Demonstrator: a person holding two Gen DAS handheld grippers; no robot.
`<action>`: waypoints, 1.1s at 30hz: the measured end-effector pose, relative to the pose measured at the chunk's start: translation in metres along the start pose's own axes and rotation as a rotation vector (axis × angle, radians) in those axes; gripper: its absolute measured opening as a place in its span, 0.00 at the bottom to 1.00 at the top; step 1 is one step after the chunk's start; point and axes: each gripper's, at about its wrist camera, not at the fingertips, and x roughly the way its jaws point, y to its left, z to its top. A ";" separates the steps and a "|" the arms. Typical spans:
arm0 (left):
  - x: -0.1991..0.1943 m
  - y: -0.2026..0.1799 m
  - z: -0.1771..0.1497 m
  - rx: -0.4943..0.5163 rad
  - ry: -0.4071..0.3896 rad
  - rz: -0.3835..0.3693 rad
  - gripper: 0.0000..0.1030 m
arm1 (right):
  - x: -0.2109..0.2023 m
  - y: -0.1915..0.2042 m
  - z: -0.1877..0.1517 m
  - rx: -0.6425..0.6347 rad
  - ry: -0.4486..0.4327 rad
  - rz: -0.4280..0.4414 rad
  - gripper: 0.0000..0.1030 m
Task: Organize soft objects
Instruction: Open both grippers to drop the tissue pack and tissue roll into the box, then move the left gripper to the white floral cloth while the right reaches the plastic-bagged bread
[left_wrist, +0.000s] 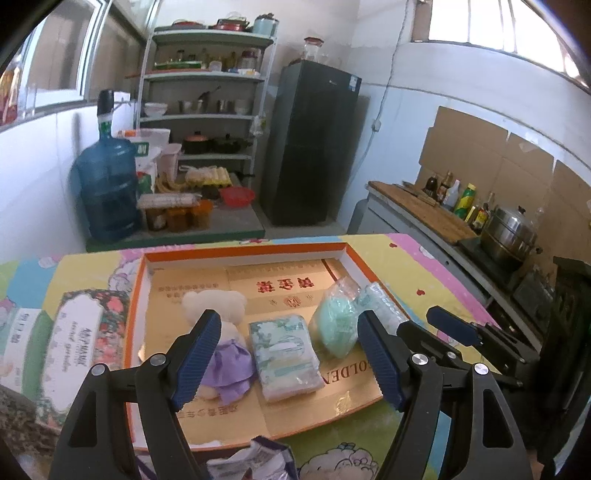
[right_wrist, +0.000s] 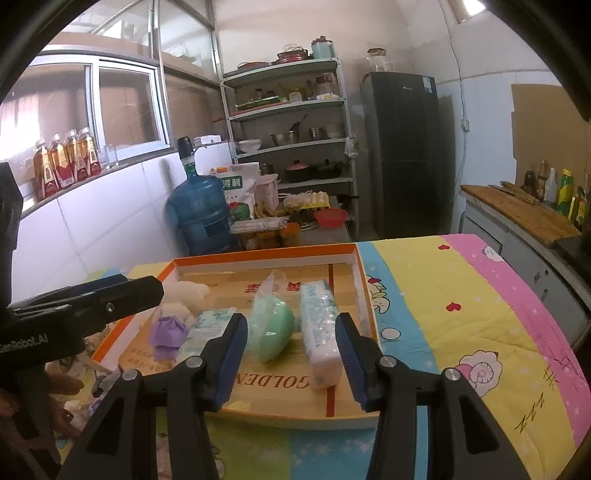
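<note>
Both grippers (left_wrist: 288, 354) (right_wrist: 291, 356) agape above tray (left_wrist: 243, 254)

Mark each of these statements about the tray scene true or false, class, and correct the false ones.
1. Four soft items lie inside the orange-rimmed tray. True: the teddy bear, tissue pack, green bagged item and white wipes pack.
2. The left gripper is clamped on the teddy bear. False: its jaws are open and hold nothing.
3. The teddy bear wears a purple dress. True.
4. The right gripper holds the white wipes pack. False: it is open and empty.
5. The green bagged item lies between the tissue pack and the white wipes pack. True.
</note>
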 end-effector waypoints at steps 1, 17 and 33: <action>-0.003 -0.001 -0.001 0.004 -0.005 0.002 0.75 | -0.001 0.001 0.000 -0.001 -0.002 0.000 0.48; -0.060 0.009 -0.012 0.031 -0.085 0.040 0.75 | -0.030 0.033 -0.004 -0.017 -0.033 0.000 0.49; -0.103 0.041 -0.034 -0.008 -0.109 0.060 0.75 | -0.043 0.073 -0.015 -0.038 -0.029 0.025 0.49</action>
